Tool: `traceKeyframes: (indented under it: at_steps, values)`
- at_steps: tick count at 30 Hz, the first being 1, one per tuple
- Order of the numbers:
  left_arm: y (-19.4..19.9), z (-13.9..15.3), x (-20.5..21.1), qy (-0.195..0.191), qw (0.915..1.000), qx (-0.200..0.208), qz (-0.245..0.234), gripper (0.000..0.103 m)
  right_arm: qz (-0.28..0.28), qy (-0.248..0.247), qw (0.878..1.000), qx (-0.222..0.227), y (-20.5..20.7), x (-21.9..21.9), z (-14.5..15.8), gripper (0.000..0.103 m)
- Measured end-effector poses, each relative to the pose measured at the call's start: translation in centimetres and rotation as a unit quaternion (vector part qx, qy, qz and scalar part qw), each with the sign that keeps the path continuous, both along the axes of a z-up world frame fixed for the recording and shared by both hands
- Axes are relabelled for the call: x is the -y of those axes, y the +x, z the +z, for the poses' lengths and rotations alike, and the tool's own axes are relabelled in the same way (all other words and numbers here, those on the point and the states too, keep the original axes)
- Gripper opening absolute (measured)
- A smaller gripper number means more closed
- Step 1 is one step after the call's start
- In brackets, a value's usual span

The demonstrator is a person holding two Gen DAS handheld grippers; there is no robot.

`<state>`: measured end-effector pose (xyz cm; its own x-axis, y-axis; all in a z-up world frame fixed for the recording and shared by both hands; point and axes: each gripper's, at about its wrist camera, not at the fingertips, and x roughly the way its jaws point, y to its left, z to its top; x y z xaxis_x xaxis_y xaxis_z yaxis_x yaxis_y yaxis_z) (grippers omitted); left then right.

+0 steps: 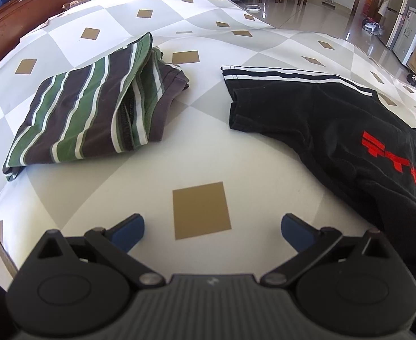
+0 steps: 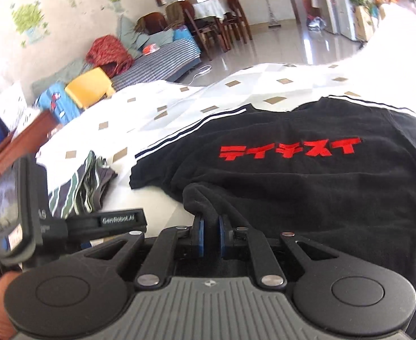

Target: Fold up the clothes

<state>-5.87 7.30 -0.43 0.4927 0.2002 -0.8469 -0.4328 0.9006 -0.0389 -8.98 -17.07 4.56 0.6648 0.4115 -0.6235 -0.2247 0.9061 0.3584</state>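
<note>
A folded green, dark and white striped garment (image 1: 91, 107) lies at the left of a table covered with a grey and white diamond-patterned cloth (image 1: 196, 147). The left gripper (image 1: 212, 231) hovers above the bare cloth between the two garments, its blue-padded jaws spread wide and empty. To the right lies a black T-shirt (image 2: 307, 187) with red lettering and white striped edges. The right gripper (image 2: 211, 233) is clenched on a bunched fold of the shirt's near edge.

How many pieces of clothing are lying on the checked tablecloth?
2. A folded green-and-dark striped cotton shirt lies on the left. A black T-shirt with red lettering lies spread on the right, its edge pinched in the right tongs. Others may lie outside the views.
</note>
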Motion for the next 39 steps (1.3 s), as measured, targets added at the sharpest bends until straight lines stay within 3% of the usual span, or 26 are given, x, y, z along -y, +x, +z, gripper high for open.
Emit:
traceKeyframes:
  at_steps: [5,12,19,28,33,39]
  values:
    - [0.2,0.1,0.3,-0.002,1.0000,0.001,0.002,0.103,-0.062,0.045,0.996,-0.044,1.5,3.2,-0.8,0.011]
    - [0.8,0.2,1.9,-0.006,0.9999,0.005,-0.014,0.103,-0.108,0.016,0.992,-0.057,2.3,5.1,-2.0,0.015]
    - [2.1,0.3,4.0,-0.001,0.9988,0.013,-0.047,0.103,-0.103,-0.079,0.991,-0.044,2.7,4.4,-3.2,0.029]
    - [4.8,-0.2,5.4,0.007,0.9978,0.018,-0.063,0.103,-0.094,-0.100,0.990,-0.034,2.9,4.6,-2.9,0.036]
    - [5.9,-0.8,6.5,0.035,0.9965,0.016,-0.074,0.103,-0.083,-0.106,0.991,-0.009,2.3,4.8,-1.7,0.036]
    - [6.5,-0.9,7.3,0.039,0.9959,0.021,-0.080,0.103,-0.085,-0.117,0.989,0.035,1.5,5.0,-0.1,0.037]
